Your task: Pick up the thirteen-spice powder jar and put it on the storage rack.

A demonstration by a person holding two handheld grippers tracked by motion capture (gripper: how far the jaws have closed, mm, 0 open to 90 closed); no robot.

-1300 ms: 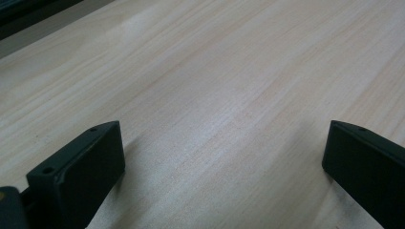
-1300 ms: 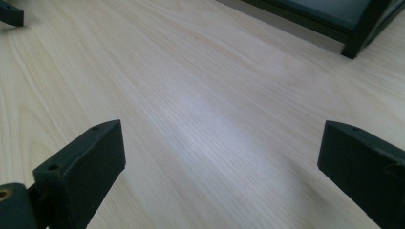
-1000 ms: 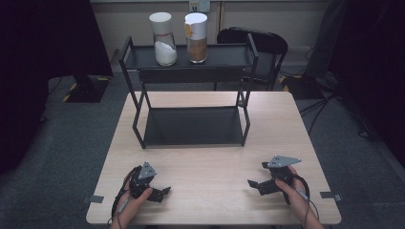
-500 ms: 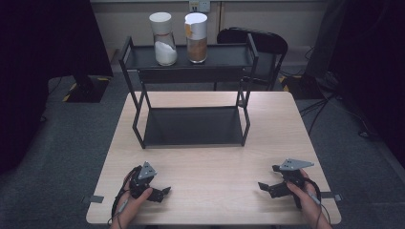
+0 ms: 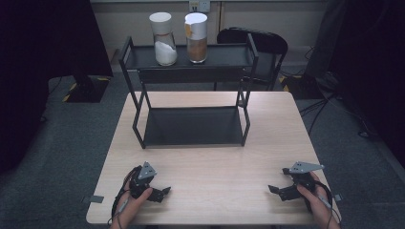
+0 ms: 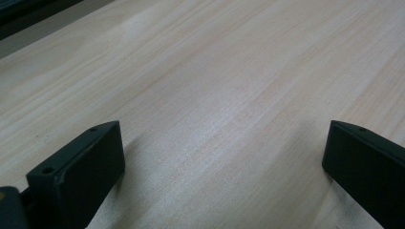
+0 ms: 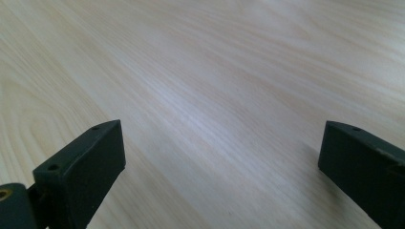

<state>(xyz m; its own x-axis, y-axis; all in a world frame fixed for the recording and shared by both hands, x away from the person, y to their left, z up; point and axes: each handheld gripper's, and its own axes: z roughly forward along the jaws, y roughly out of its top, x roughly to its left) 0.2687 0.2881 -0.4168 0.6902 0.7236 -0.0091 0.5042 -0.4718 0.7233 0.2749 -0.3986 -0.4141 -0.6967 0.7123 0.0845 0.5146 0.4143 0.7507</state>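
both tools were parked low at the near edge of the bench (image 5: pixel 205 157), nothing in either one. the left tool (image 5: pixel 160 192) had its jaws spread wide over bare wood, and the right tool (image 5: pixel 277 190) was the same, jaws well apart with plain wood grain between them in its own view. the things closest to being in play were the two jars up on the top shelf of the black rack (image 5: pixel 191 57): the jar with white stuff (image 5: pixel 163 32) on the left and the jar with brown stuff (image 5: pixel 196 31) just beside it on the right, both upright with white lids, well away from both tools.

what worried me from here, just my read: those jars were tall and narrow and sat side by side, so reaching for one could easily bump the other and tip it off the shelf. the shelf had a raised rail around it, so coming in too low could catch the tool on the frame and shake the whole rack. a jar grabbed too high near the lid would probably swing or slip, since they looked smooth. and lifting one out over the rail without clearing it could knock it loose, with a long drop to the bench or the floor.
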